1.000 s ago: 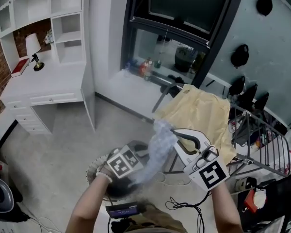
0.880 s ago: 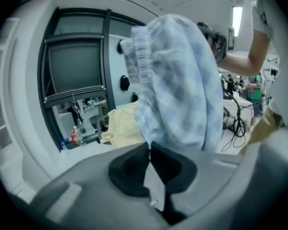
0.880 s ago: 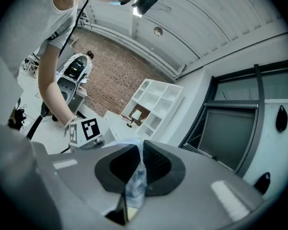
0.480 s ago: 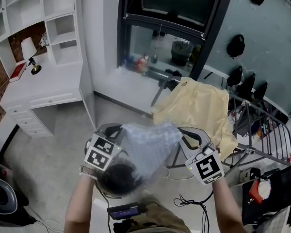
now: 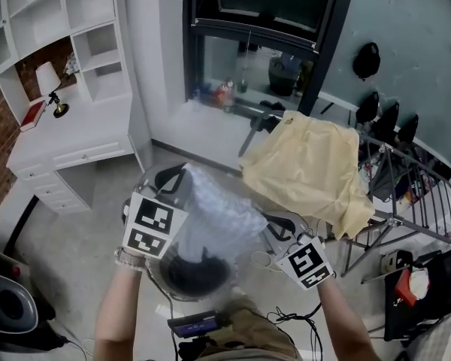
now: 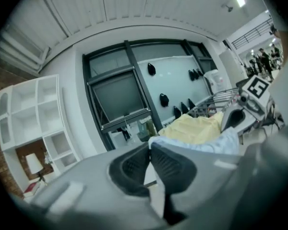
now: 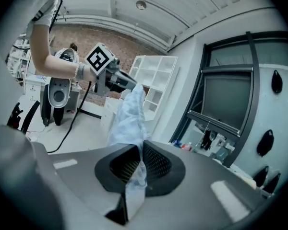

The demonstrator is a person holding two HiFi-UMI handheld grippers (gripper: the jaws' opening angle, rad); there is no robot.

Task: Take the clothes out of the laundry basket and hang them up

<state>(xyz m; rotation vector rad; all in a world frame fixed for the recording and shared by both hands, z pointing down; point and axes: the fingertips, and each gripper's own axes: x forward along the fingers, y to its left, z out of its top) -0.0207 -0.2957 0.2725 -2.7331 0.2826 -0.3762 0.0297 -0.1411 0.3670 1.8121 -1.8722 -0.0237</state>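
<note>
Holding the blue garment (image 5: 222,216) (spread between them), left gripper (image 6: 150,153) pinches one edge; right gripper (image 7: 138,164) another.

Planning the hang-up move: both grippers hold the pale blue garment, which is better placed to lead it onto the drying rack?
Likely right: the right gripper is nearer the drying rack; the left gripper holds the far side of the garment.
</note>
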